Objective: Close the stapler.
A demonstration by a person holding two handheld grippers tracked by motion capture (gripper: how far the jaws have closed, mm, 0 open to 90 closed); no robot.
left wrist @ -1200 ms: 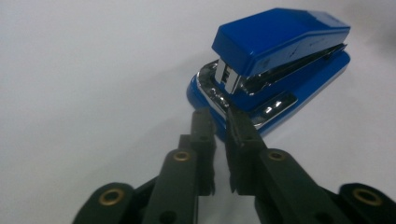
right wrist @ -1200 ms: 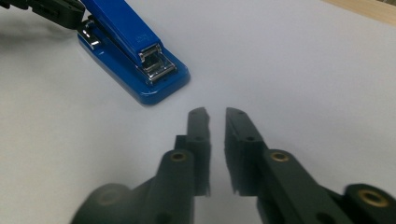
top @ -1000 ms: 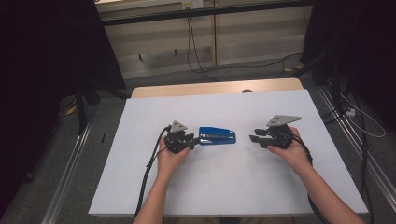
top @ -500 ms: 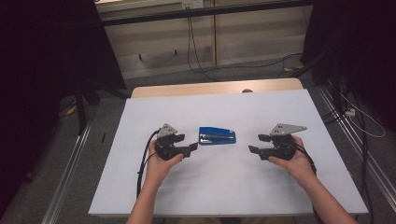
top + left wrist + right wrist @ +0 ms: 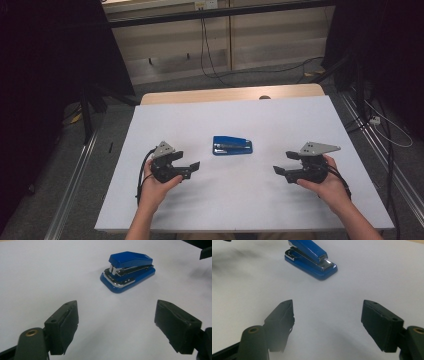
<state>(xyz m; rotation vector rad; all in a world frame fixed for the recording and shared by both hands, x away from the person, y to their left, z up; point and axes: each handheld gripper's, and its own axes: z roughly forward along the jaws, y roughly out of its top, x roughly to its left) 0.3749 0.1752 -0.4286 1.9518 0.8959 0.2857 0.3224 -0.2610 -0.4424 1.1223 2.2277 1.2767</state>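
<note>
A blue stapler with a chrome front lies flat in the middle of the white table top. My left gripper is held to its left and a little nearer the front edge, pointing right. My right gripper faces it from the right. Both stand apart from the stapler. In the left gripper view the stapler lies well beyond the gripper. In the right gripper view the stapler lies ahead of the gripper. Both pairs of jaws have just been opening, with only bare table between them.
The white table top ends in a wooden strip at the far side. Metal rails run along the floor on both sides, and cables lie on the floor at the right. Dark curtains hang at left and right.
Both grippers have drawn back from the stapler, the left one leftward and the right one rightward, both toward the near edge. Their jaws have spread wider. The stapler has stayed in place.
</note>
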